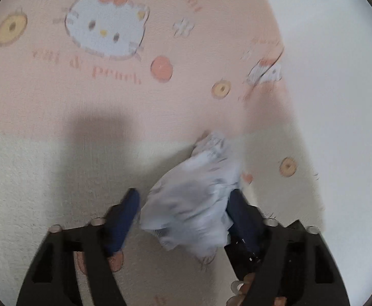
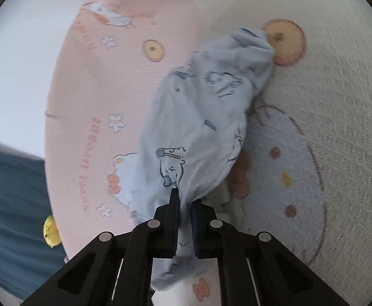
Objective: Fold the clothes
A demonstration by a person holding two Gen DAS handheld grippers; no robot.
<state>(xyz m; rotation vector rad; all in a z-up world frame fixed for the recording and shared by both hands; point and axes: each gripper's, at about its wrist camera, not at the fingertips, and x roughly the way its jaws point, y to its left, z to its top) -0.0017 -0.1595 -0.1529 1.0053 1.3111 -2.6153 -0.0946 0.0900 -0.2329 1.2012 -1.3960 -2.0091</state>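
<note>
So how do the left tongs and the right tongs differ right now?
The left tongs stand wide open, their pads apart, with the pale blue garment loose between them; the right tongs are pinched shut on that garment. The left view is blurred, the right sharper. Both are black with dark blue pads, over the pink printed bedding.

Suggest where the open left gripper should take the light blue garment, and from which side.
Judging by the right wrist view, the free bunched end of the light blue garment, approached from above: the right gripper already pinches the near end, so this spreads it.
</note>
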